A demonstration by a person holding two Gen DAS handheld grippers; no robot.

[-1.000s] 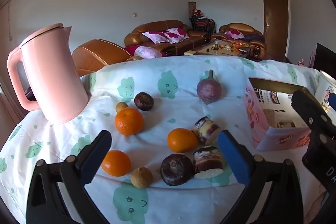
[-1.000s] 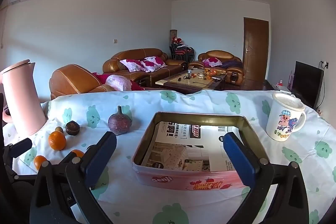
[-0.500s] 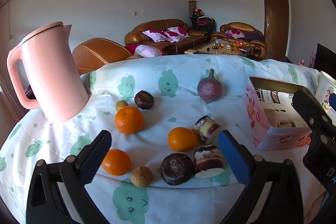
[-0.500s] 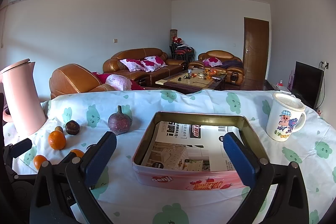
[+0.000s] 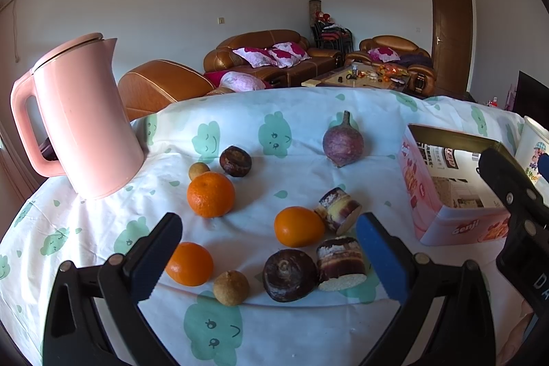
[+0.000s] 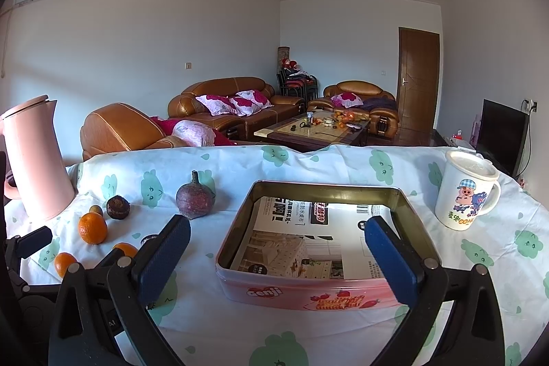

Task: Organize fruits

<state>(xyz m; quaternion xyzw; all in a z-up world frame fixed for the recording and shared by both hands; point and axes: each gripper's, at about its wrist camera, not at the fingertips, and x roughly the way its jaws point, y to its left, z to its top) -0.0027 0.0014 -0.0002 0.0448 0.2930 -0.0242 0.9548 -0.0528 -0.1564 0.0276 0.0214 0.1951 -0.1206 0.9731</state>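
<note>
Left wrist view shows the left gripper [image 5: 269, 249] spread wide above scattered oranges [image 5: 210, 194], pink tin [image 5: 446, 191] at three o'clock, while the right gripper [image 6: 278, 249], likewise spread, holds nothing

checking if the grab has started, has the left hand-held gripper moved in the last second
No. The left hand-held gripper is open and sits in the same place against the pink kettle and the nearest orange.
</note>
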